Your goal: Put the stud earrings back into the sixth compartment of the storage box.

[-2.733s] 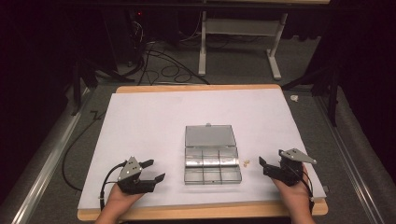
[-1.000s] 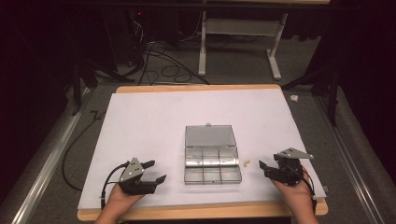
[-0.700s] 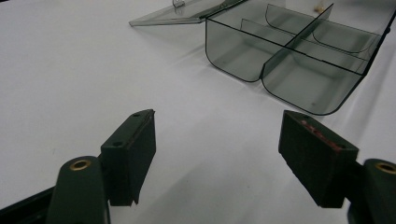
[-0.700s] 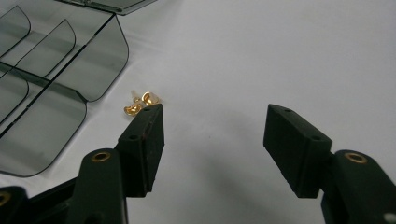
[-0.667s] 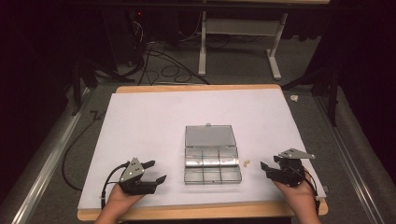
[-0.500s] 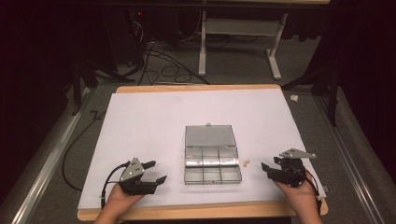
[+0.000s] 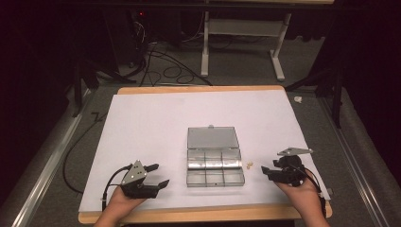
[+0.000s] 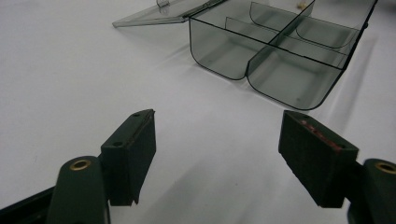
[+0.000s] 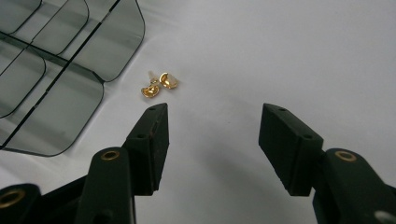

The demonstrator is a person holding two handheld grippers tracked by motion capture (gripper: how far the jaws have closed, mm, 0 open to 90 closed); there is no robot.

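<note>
White paper covers your wooden-edged table (image 7: 142, 101), with dark floor and cables beyond. Your smoky transparent plastic compartment box (image 7: 215, 163) lies at centre, lid folded flat so its cells are reachable. Two small gold earring pieces (image 9: 159, 84) rest just beside its right wall, within reach of your right gripper (image 9: 212, 135). That gripper's jaws have just been closing, nothing between them. Your left gripper (image 8: 217, 154) stands spread wide and empty, near the box.

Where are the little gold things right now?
The gold pieces lie on the white table cover in the high view, just off the right side of the clear compartment box, between it and the right gripper.
</note>
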